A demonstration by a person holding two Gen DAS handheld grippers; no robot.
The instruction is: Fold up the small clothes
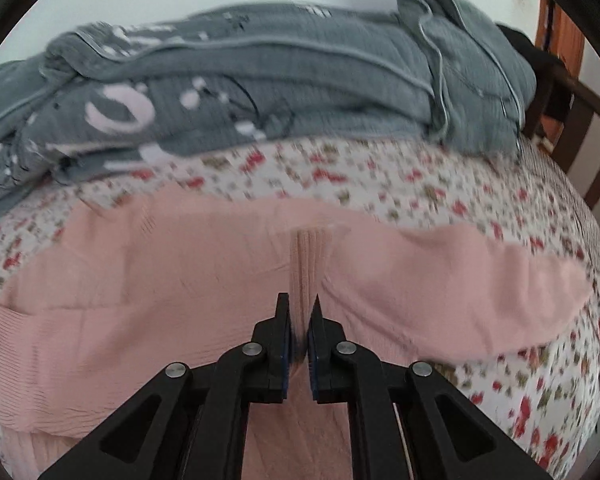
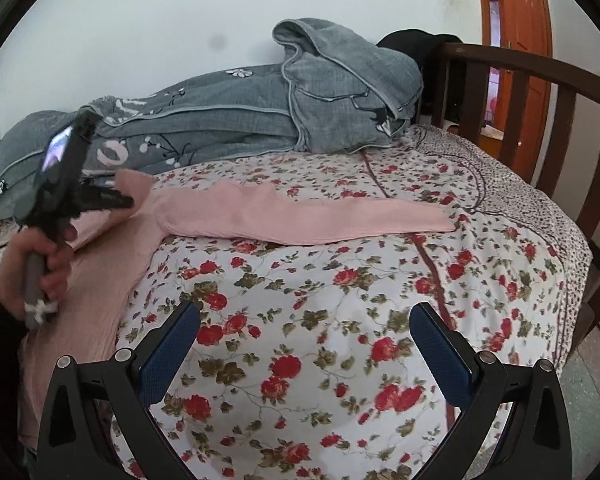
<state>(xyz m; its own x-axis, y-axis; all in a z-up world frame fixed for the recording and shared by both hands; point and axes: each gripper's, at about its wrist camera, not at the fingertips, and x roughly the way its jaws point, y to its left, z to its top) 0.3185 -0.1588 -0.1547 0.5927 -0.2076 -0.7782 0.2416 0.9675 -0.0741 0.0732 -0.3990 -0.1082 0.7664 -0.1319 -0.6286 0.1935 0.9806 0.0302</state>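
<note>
One pink garment (image 2: 300, 216) is lying spread across the floral bedsheet (image 2: 300, 320), its long sleeve (image 2: 380, 220) stretching out flat toward the wooden bed rail (image 2: 540, 120). The left gripper (image 1: 300, 312) is pinching a ribbed ridge of the pink fabric (image 1: 306, 264) between its nearly closed fingers, the cloth bunching up where the pads are pressing on it. In the right wrist view a hand (image 2: 32, 268) is gripping that tool's handle above the garment's body. The right gripper (image 2: 306, 332) is hovering over bare sheet, its blue pads (image 2: 172, 356) standing wide apart with nothing between them. A grey quilt (image 2: 240, 120) is lying heaped behind, along the wall.
</note>
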